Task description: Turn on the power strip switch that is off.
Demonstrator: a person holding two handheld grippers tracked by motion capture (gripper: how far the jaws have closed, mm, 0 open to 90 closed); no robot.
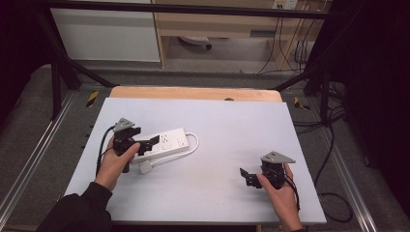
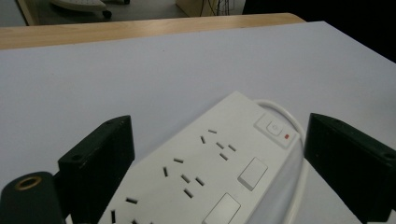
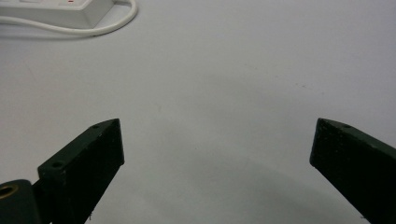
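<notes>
Left tongs point(image 1: 151, 143) spread wide w/ jaws either side of the white power strip point(image 1: 167, 142) lying left-centre on table point(image 1: 232, 125); right tongs point(image 1: 245, 176) released, low, well apart, pointing left twd strip.

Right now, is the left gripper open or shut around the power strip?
Open: the left gripper has its jaws wide apart, either side of the power strip.

Power strip left of centre on the worktop, one gripper at each side.

The power strip point(image 1: 164, 142) lies on the worktop point(image 1: 232, 130), its cable point(image 1: 193, 145) looping round its right end to a plug point(image 1: 146, 167) just before it. The left gripper point(image 1: 147, 144) straddles its left end; the right gripper point(image 1: 246, 176) sits well apart, near the right front edge.
</notes>
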